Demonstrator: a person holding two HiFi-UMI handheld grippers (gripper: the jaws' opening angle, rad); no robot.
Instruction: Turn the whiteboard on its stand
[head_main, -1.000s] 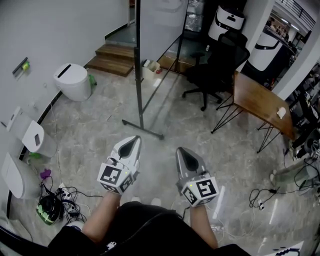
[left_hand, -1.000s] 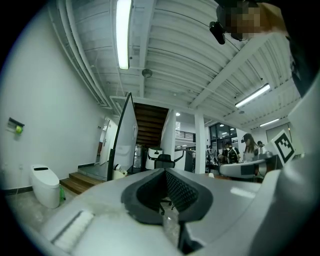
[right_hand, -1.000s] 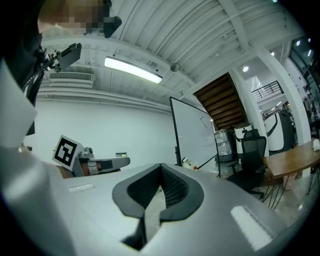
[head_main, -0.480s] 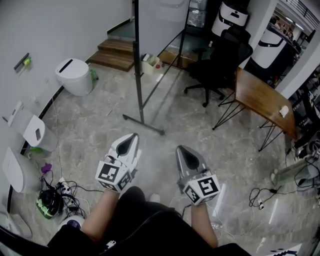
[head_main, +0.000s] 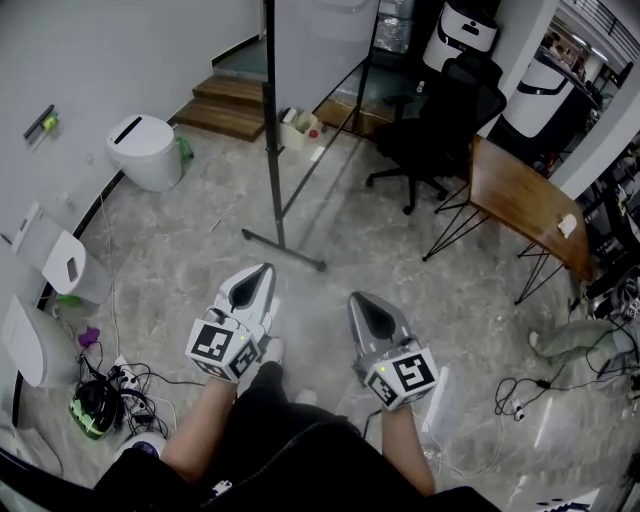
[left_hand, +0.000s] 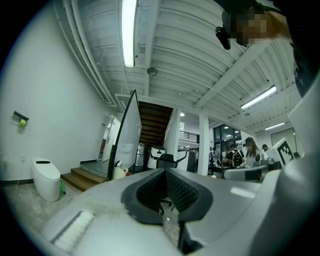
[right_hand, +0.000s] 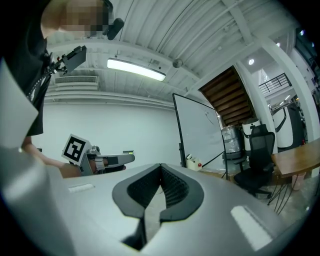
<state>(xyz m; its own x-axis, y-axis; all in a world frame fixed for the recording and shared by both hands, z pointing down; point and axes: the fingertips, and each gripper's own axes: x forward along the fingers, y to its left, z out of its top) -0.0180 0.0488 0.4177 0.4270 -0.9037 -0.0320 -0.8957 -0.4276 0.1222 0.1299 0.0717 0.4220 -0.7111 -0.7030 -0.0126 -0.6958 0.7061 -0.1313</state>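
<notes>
**Two shut tongs wait, and the whiteboard is far in front.**

Close to the person, the grey plastic left tongs and the grey plastic right tongs are held side by side and point flat ahead. Both are clenched tight with nothing in them, I think because there is nothing to grab yet. Past them is bare grey stone floor. Farther off stands the tall flat white whiteboard on its thin black metal stand, well apart from both tongs and turned mostly sideways to the person. The job looks not begun. The person likely has to walk closer first, so the tongs can push the board's side and swing it. Behind it sits a black office chair by a brown wooden tabletop.
</notes>
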